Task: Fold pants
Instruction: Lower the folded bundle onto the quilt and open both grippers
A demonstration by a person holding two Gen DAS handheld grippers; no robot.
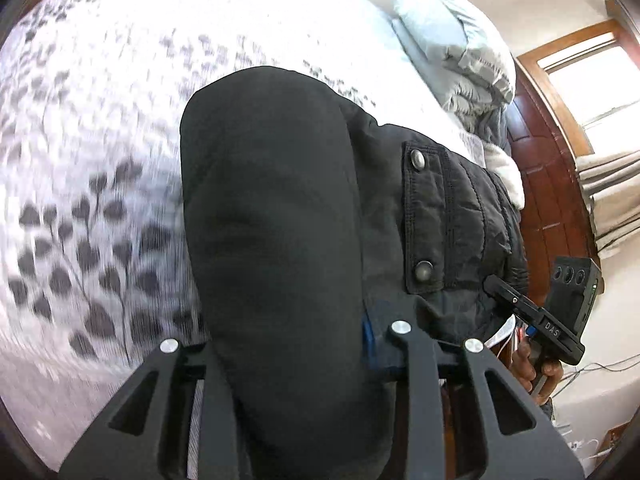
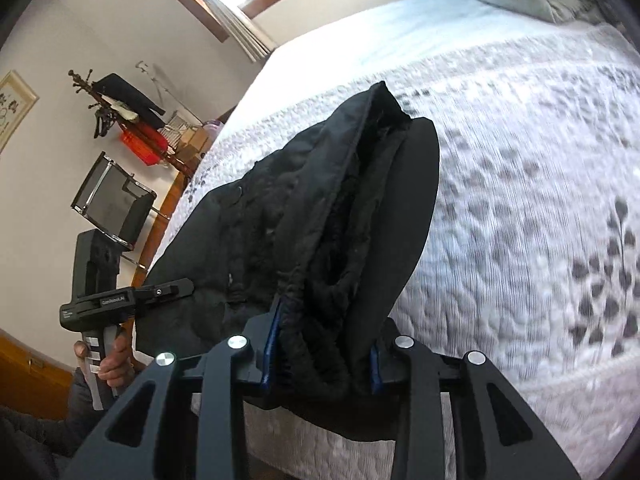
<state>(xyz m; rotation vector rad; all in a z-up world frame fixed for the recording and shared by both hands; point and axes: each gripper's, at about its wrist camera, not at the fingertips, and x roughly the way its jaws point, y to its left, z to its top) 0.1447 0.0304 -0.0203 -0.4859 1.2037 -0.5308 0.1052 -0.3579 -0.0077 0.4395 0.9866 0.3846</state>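
Both grippers, left gripper point(image 1: 304, 344) and right gripper point(image 2: 320, 344), clenched the black padded pants point(image 1: 272, 216), lifted over the leaf-patterned bed point(image 1: 80, 160); folding appeared unfinished.

pants point(image 1: 280, 220) | black, quilted padded fabric, flap with two metal snaps on one side | bunched and doubled over, waist opening seen gaping with dark fleecy lining in right wrist view point(image 2: 320, 208) | held lifted above a bed, hanging over its near edge

"das" is printed on the right gripper point(image 1: 556, 326) (white letters, partly hidden).
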